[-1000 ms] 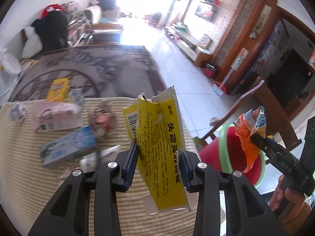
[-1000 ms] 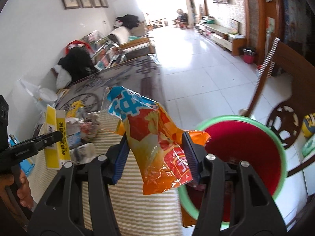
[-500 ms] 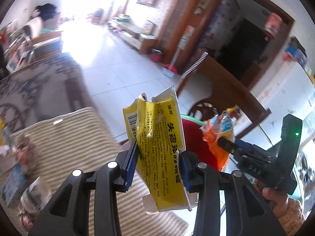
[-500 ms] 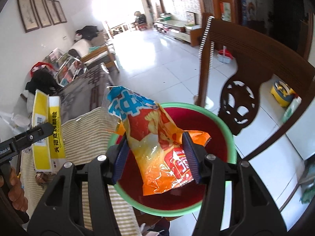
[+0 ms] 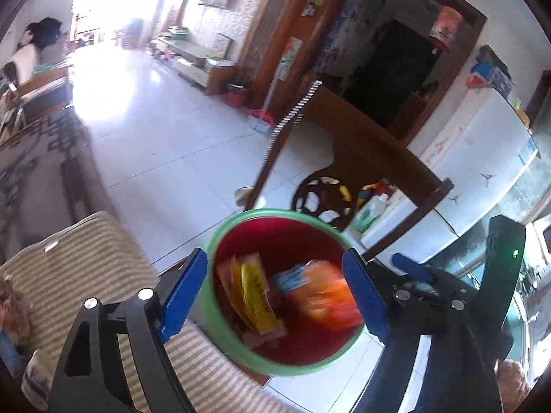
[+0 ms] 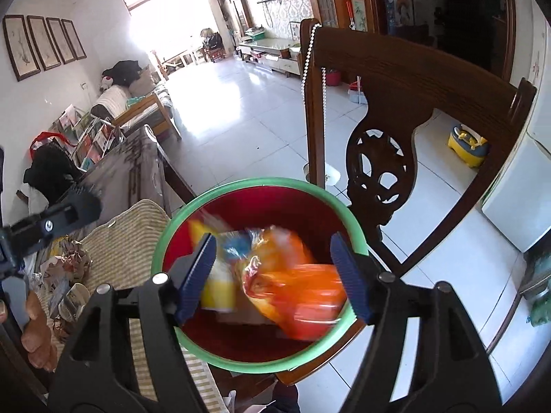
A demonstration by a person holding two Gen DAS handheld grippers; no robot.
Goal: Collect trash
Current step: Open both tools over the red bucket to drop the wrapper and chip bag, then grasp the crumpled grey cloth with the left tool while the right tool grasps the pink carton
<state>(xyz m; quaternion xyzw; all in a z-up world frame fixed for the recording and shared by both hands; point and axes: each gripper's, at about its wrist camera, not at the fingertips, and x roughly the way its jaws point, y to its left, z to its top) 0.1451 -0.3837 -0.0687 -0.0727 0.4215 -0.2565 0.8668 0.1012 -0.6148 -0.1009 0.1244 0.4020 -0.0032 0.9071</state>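
Note:
A red bin with a green rim [image 5: 224, 340] [image 6: 165, 237] stands beside the striped table. My left gripper [image 5: 275, 292] is open and empty above it. My right gripper [image 6: 272, 275] is open and empty above it too, and shows in the left wrist view [image 5: 409, 265]. The yellow carton [image 5: 255, 296] [image 6: 217, 289] lies inside the bin. The orange snack bag [image 5: 323, 296] [image 6: 292, 289], blurred, is inside the bin beside it.
The striped tablecloth [image 5: 86, 261] [image 6: 131, 237] holds more trash at its left [image 6: 65, 268]. A dark wooden chair [image 6: 396, 110] stands right behind the bin. White tiled floor lies beyond. A white cabinet [image 5: 482, 158] is at the right.
Both grippers have opened over the bin. The yellow carton has dropped from the left one and the orange snack bag from the right one into the bin.

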